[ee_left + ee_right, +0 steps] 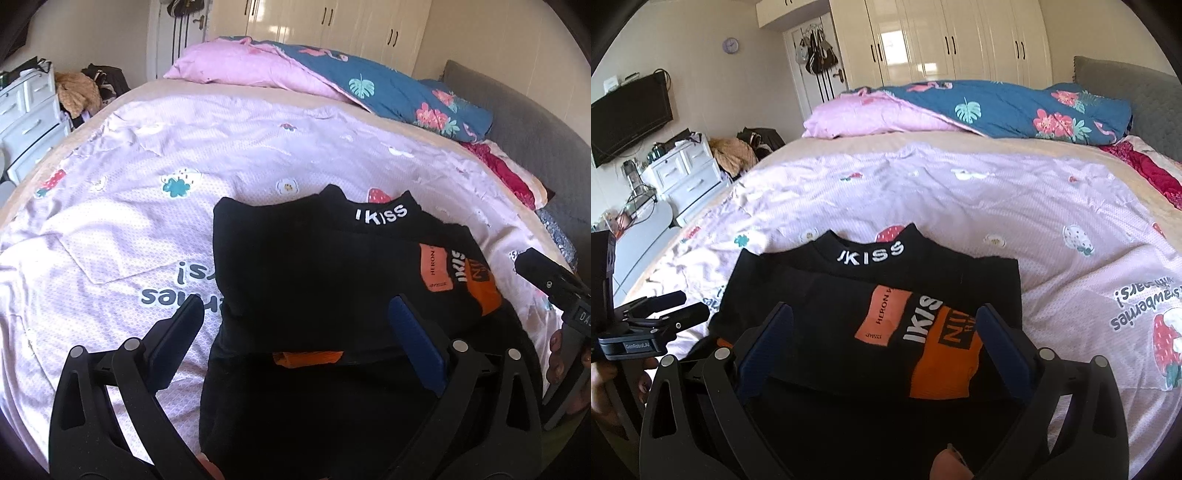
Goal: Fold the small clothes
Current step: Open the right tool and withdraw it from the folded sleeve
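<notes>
A small black top with white "IKISS" lettering and orange patches lies partly folded on the pink bed sheet; it also shows in the right wrist view. My left gripper is open, hovering just above the top's near left part. My right gripper is open, hovering above the orange print, empty. The right gripper shows at the right edge of the left wrist view; the left gripper shows at the left edge of the right wrist view.
A rolled blue floral duvet with pink lining lies across the far side of the bed. A grey headboard is at right. White drawers, a wall TV and wardrobes stand beyond.
</notes>
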The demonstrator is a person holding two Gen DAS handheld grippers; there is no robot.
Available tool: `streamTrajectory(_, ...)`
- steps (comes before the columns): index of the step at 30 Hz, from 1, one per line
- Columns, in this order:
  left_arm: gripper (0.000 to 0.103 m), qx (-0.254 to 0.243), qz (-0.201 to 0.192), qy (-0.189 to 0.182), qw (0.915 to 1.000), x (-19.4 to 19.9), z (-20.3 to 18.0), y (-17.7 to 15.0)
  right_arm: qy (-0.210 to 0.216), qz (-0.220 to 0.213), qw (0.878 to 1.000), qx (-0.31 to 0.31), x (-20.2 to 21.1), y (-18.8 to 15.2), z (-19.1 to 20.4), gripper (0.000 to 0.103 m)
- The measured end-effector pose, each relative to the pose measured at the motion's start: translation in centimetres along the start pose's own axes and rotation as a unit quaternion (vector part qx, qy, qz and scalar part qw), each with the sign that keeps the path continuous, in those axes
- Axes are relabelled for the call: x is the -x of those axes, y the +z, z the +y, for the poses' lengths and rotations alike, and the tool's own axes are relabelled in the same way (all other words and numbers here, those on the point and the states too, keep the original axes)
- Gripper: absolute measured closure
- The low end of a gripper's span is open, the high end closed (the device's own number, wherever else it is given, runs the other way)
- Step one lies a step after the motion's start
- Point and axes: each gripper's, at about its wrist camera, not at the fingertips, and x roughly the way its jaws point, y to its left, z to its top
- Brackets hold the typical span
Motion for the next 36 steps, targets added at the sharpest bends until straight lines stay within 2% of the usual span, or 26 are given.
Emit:
streamTrajectory(15, 0.009, 0.007, -0.035, -0.002, 0.9994, 3.6, -0.8, -0.1, 0.007, -0.039, 0.999, -0.025, 4.6, -0.8, -1.2, 0.004)
streamTrajectory(21, 0.009, 0.004, -0.035, -0.001, 0.9994, 4.3, -0.9, -0.7, 0.004, -0.049, 0.998, -0.027, 5.8, -1.2, -1.5, 0.004)
streamTrajectory(36, 0.009, -0.009, -0.029, 0.001, 0.9995, 5.9, -1.6, -3.1, -0.006, -0.038, 0.999, -0.034, 7.9, -4.0, -2.0, 0.004)
